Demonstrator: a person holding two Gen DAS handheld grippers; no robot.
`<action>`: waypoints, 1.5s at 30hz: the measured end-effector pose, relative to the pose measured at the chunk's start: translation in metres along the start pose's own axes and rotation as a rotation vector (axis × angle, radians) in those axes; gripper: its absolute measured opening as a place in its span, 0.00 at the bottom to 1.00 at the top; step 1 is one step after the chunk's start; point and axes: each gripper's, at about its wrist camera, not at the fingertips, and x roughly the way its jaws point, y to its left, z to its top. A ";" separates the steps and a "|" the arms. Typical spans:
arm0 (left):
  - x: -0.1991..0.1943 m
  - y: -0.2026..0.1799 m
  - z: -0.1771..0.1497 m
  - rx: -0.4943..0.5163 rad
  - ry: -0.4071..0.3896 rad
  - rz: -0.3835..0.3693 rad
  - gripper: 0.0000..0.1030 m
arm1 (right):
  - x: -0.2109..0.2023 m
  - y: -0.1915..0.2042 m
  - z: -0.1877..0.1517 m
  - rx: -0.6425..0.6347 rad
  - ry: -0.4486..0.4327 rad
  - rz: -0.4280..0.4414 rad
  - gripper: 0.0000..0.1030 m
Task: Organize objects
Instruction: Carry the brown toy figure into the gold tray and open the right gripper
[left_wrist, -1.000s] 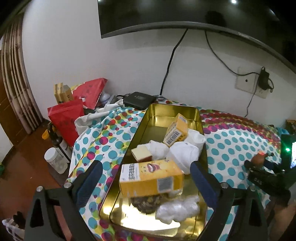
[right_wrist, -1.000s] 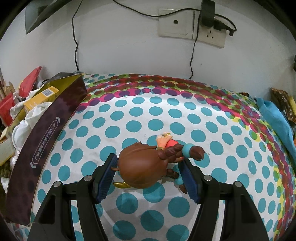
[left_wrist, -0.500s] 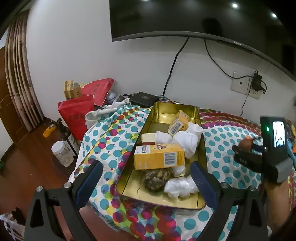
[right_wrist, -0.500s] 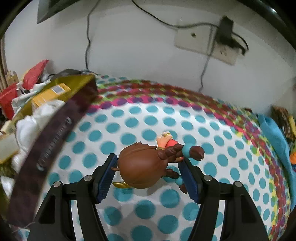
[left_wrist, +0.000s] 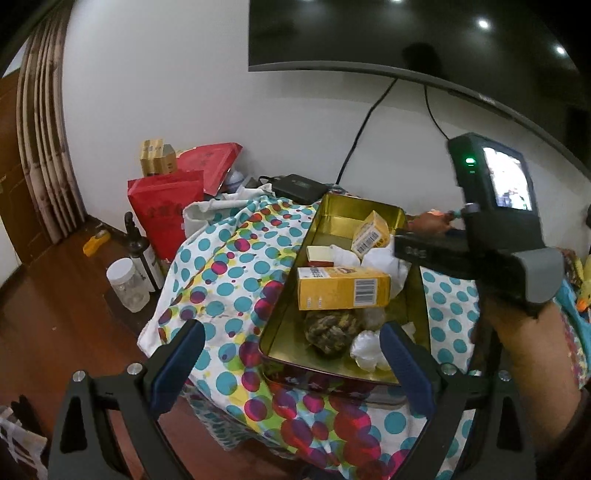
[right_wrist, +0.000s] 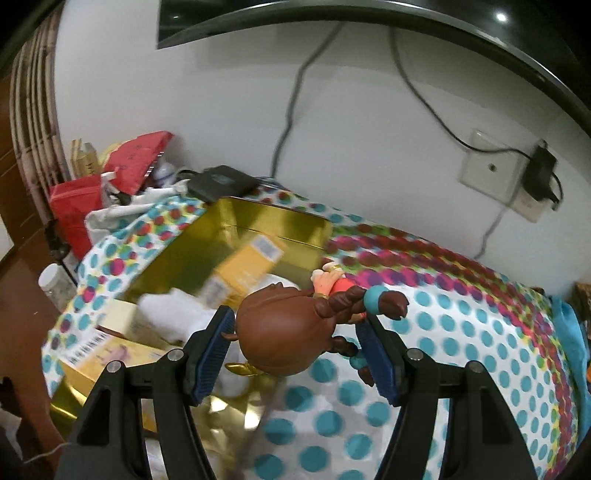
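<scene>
A gold tin tray (left_wrist: 345, 206) on the dotted cloth holds yellow boxes (left_wrist: 341, 288), white wrapped lumps and a dark pinecone-like ball (left_wrist: 330, 328). My right gripper (right_wrist: 297, 350) is shut on a brown-haired doll figure (right_wrist: 284, 332) and holds it in the air over the tray's right edge (right_wrist: 280, 221). In the left wrist view the right gripper's body (left_wrist: 487, 236) hangs above the tray's right side, with the figure (left_wrist: 430, 221) just showing. My left gripper (left_wrist: 291, 365) is open and empty, in front of the tray's near end.
Red bags (left_wrist: 166, 210), a cardboard box, a dark bottle and a clear jar (left_wrist: 127, 284) stand left of the table. A black device (left_wrist: 297, 186) lies behind the tray. Cables, a wall socket (right_wrist: 509, 181) and a TV are on the wall. Blue cloth lies at the right edge.
My right gripper has lifted the figure off the cloth and carried it left, over the tray. My left gripper has pulled back and up from the tray.
</scene>
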 end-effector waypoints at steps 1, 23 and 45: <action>0.000 0.003 0.001 -0.007 -0.001 0.001 0.95 | 0.000 0.006 0.001 -0.008 0.001 0.002 0.63; -0.049 -0.018 0.019 0.002 -0.045 -0.034 0.95 | 0.015 0.087 0.018 -0.055 0.032 0.080 0.63; -0.051 -0.020 0.021 0.008 -0.048 -0.037 0.95 | 0.018 0.085 0.019 -0.035 0.044 0.066 0.80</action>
